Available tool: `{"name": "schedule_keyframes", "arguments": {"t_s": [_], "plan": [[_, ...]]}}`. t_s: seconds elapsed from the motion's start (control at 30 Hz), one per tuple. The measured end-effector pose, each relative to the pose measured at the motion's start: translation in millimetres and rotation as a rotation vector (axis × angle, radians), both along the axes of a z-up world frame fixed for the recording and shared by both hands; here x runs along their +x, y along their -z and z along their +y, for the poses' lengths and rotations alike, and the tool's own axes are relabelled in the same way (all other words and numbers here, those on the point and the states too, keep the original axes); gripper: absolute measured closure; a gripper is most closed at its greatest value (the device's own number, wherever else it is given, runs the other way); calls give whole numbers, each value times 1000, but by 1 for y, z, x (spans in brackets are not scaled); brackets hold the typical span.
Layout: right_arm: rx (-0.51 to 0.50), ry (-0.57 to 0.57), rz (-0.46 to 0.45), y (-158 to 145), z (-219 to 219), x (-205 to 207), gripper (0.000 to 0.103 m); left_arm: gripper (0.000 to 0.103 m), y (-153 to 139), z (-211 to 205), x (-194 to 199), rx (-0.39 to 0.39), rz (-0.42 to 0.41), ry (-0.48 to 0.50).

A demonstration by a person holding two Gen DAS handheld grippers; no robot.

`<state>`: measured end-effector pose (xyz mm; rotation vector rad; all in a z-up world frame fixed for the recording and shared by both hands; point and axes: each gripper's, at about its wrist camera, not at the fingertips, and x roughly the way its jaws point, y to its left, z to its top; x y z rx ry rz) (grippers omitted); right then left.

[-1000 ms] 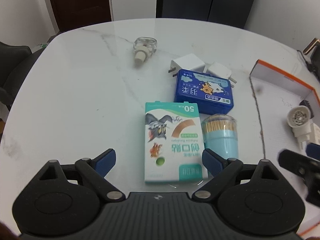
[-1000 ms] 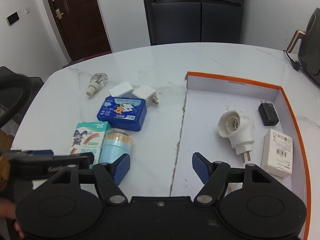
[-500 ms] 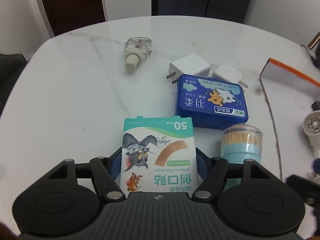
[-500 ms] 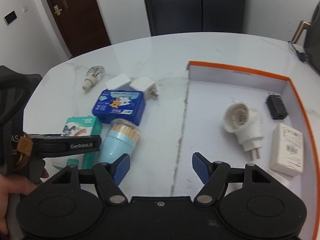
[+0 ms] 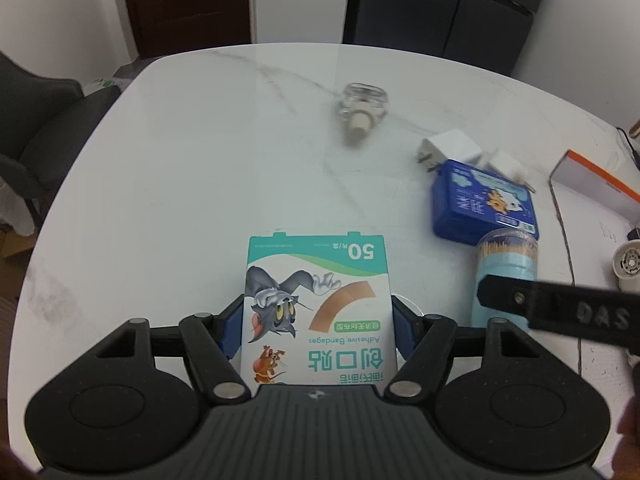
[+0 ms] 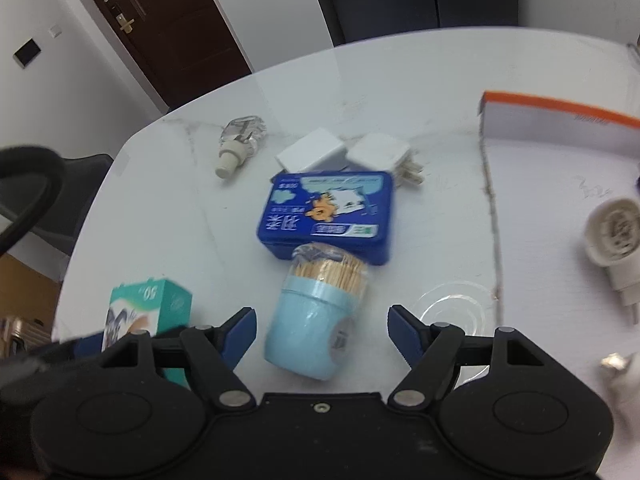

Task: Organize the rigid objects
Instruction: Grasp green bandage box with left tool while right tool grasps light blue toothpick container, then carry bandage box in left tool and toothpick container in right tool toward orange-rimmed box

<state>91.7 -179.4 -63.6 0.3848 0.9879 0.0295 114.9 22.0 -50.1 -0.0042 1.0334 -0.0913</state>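
**Desk:** What does the caption say about progress?

**Photographer:** Partly done, by the look of it. The orange-edged tray [image 6: 560,110] already has a white plug-in socket [image 6: 614,236] lying inside it. Everything else sits on the white table [image 5: 180,184], to the left of the tray.

**Desk:** And what is left outside?

**Photographer:** A blue tin [image 6: 328,216], two white chargers [image 6: 312,156] just behind it, a small glass bottle [image 6: 240,140] farther left of the tray, a tub of toothpicks [image 6: 316,312] lying on its side against the tin, and a box of bandages [image 5: 316,308].

**Desk:** The hands?

**Photographer:** The left gripper [image 5: 318,328] has its pads pressed on both sides of the bandage box, which stands tilted up off the table, well to the left of the tray. The right gripper [image 6: 322,330] straddles the toothpick tub; its jaws are opening, blue pads clear of the tub on either side, so nothing is gripped there.

**Desk:** So the reading is?

**Photographer:** One box in hand, one tub lined up, four items waiting. I'd judge the job under halfway.
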Motion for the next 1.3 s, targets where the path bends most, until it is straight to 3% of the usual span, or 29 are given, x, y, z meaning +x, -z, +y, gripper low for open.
{"name": "schedule_keyframes", "arguments": {"t_s": [0.13,0.17,0.2,0.3,0.7,1.3], "plan": [[-25,8,18,10,10,13,18,31,-2,9,-3,-9,-3,-5],[-37,7,23,12,13,17,25,31,-3,10,-3,-13,-5,-6],[-70,7,9,12,16,18,40,31,-4,11,-4,-15,-8,-6],[-115,-29,5,10,23,21,46,31,-7,10,-6,-20,-20,7],[-253,-32,-112,-40,19,-36,46,32,-34,-10,-23,-41,-78,68],[-297,90,-184,-100,-36,-105,46,31,-74,-72,-53,-73,-138,197]]}}
